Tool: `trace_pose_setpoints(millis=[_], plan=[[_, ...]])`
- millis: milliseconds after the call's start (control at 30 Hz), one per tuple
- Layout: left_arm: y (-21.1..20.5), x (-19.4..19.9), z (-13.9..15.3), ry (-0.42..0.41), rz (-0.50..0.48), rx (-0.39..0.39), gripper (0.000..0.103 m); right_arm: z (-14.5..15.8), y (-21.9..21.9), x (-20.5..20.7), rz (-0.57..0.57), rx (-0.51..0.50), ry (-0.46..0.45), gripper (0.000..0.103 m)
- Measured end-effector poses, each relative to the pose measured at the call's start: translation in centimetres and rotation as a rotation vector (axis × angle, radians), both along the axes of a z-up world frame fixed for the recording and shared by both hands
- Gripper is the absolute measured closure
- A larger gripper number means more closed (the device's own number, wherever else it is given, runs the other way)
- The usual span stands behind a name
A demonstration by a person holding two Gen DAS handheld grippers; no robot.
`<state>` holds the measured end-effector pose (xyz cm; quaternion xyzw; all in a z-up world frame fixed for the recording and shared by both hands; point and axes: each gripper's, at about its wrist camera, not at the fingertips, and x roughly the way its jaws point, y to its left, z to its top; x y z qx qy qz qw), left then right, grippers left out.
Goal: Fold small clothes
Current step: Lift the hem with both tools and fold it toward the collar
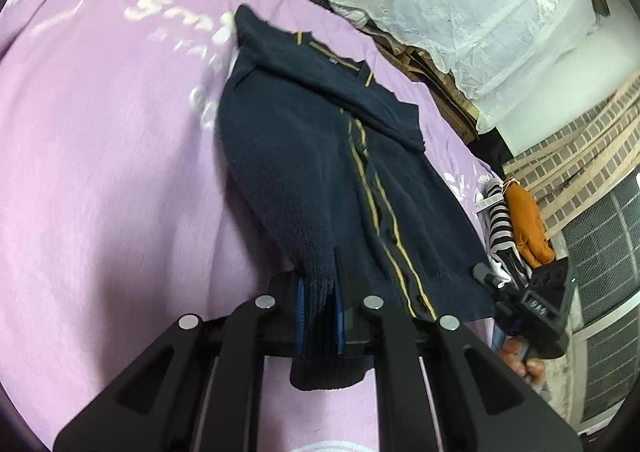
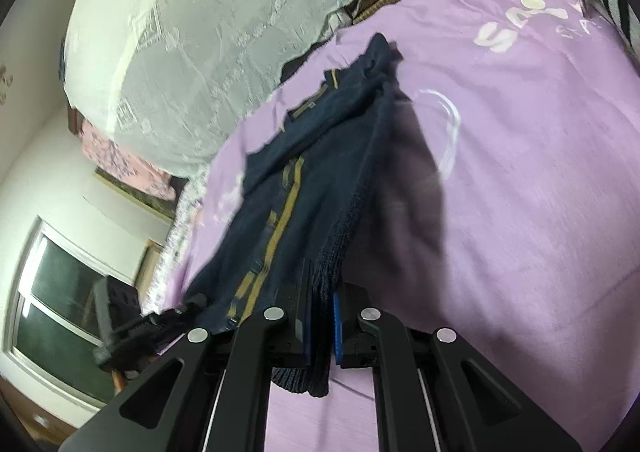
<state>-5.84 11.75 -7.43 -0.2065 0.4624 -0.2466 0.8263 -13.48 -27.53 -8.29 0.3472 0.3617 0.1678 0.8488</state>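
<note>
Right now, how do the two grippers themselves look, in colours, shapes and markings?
Both the left gripper and the right gripper are matte black plastic, with angular linkage arms bearing triangular cut-outs, round silver pivot pins and blue finger pads. No cables or printed markings show on them.

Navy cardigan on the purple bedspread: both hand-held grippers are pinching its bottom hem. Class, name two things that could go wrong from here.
1. The left hand-held gripper and the right hand-held gripper each pinch only a bunched bit of ribbed hem; the knit could slip out.
2. The navy cardigan has a sleeve lying loose across its chest, and it may shift and spoil the fold on the purple bedspread.
</note>
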Motion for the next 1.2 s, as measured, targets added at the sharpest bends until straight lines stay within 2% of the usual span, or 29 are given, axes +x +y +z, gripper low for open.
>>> trace_pose_setpoints(millis=[133, 333, 467, 600, 800, 1200], plan=[[-0.7, 1.0, 1.6, -0.031, -0.002, 0.053, 0.093, 2.5, 0.7, 1.2, -0.001, 0.015, -0.040, 0.095], [-0.6, 3.0, 3.4, -0.033, 0.026, 0.044, 0.093, 4.5, 0.8, 3.5, -0.023, 0.086, -0.064, 0.095], [-0.4, 4.6, 4.6, -0.035, 0.052, 0.018, 0.092, 4.9, -0.1, 5.2, -0.068, 0.169, -0.056, 0.095], [-0.4, 6.4, 5.9, -0.042, 0.073, 0.005, 0.092, 5.1, -0.3, 7.0, -0.094, 0.209, -0.052, 0.095], [-1.4, 8.6, 7.6, -0.081, 0.084, 0.037, 0.092, 5.8, -0.5, 9.6, -0.126, 0.209, -0.066, 0.095], [-2.2, 14.3, 8.5, -0.073, 0.118, 0.008, 0.091, 5.8, -1.1, 15.3, -0.158, 0.225, -0.055, 0.095]])
